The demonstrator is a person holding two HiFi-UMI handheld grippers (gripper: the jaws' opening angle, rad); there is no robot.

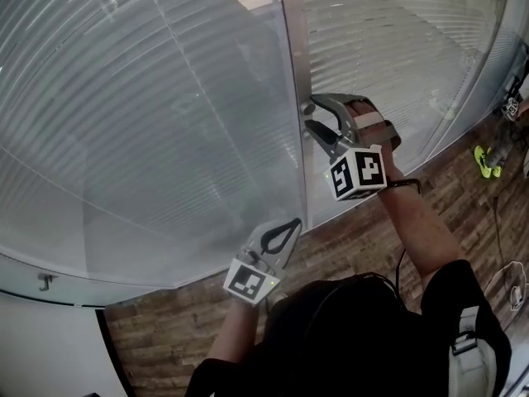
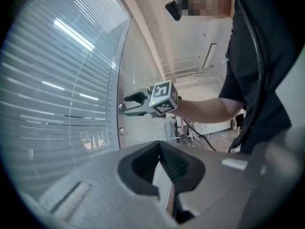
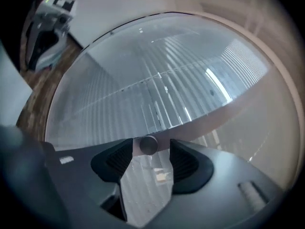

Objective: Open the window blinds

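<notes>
Right hand-held gripper (image 1: 307,114) released, jaws wide either side of the blind knob (image 3: 148,145) on the window frame (image 1: 296,56); left hand-held gripper (image 1: 295,222) clenched, empty.

My right gripper (image 1: 309,116) points roughly level, jaws wide apart, forearm (image 1: 417,213) stretched out behind it. My left gripper (image 1: 289,226) hangs below and left of it, level, jaws together, nothing between.

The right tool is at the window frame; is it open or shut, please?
Open: the right tool has its jaws clear either side of the knob.
</notes>
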